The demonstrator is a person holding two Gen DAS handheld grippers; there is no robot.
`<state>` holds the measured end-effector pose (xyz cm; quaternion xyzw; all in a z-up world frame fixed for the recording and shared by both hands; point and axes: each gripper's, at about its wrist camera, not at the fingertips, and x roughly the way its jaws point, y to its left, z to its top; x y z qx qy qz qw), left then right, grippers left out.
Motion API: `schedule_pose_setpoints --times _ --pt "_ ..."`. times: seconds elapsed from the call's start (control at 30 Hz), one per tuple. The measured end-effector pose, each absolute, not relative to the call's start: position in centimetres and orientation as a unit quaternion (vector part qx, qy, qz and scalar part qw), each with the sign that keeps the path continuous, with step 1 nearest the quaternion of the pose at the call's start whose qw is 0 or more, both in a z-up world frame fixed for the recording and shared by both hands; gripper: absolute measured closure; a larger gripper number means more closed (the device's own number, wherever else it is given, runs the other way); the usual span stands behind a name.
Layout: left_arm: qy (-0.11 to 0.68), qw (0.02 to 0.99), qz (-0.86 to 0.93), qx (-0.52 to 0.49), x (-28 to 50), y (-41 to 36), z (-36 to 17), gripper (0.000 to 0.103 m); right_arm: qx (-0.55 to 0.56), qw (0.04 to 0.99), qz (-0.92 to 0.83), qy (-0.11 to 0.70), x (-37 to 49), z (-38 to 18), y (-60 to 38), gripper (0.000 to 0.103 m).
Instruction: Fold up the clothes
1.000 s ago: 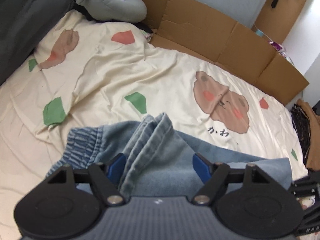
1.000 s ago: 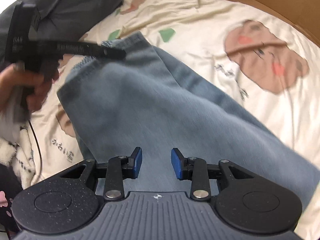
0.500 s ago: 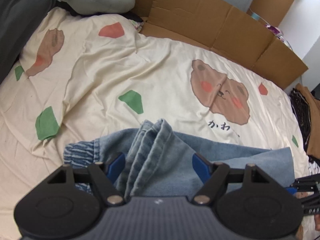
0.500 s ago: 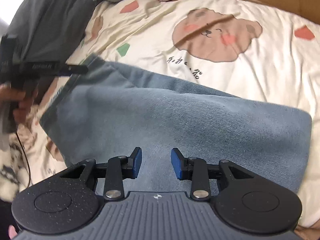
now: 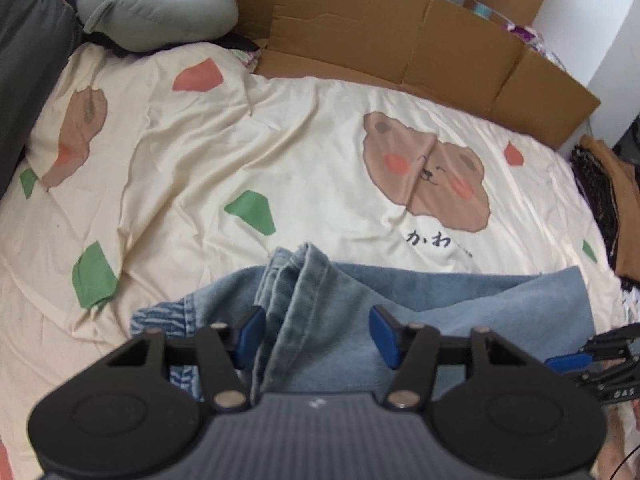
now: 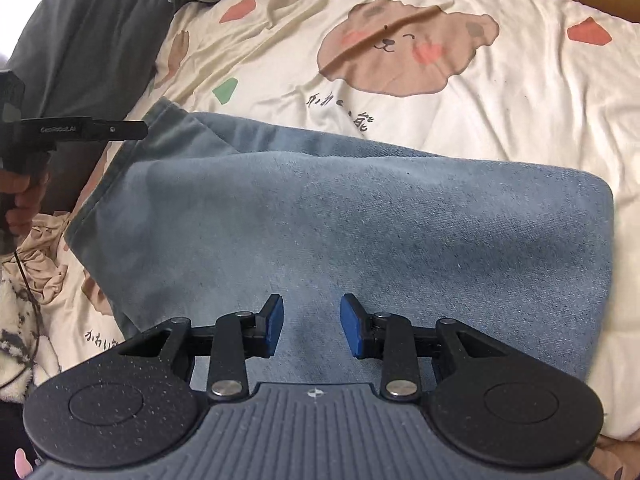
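Jeans point(image 6: 360, 216) (one pair), two tongs

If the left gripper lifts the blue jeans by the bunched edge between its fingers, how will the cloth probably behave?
The jeans will probably droop: in the left gripper the hem already bunches into soft ridges. The denim looks thick, so likely heavy for a garment. The folded layers lie loose on the bedsheet, so they may slide apart, since the right gripper is open above them.

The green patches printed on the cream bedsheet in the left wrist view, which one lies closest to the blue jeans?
The green patch in the middle of the cream bedsheet, just beyond the raised hem of the blue jeans. The others sit far out at the sheet's left and right sides.
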<state>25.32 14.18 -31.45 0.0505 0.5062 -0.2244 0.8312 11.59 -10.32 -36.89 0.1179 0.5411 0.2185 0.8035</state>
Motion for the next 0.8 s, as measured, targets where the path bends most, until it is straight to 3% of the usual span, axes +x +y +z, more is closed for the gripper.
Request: schedule_pose_setpoints --times 0.57,0.8 --pt "0.527 0.816 -0.229 0.065 28.6 13.5 -32.9 0.034 0.109 0.802 0.233 0.539 11.1 -37.4 -10.8 0.064" --pt "0.547 0.801 -0.24 0.041 30.0 13.4 -34.3 0.04 0.107 0.802 0.234 0.539 11.1 -37.4 -10.8 0.065"
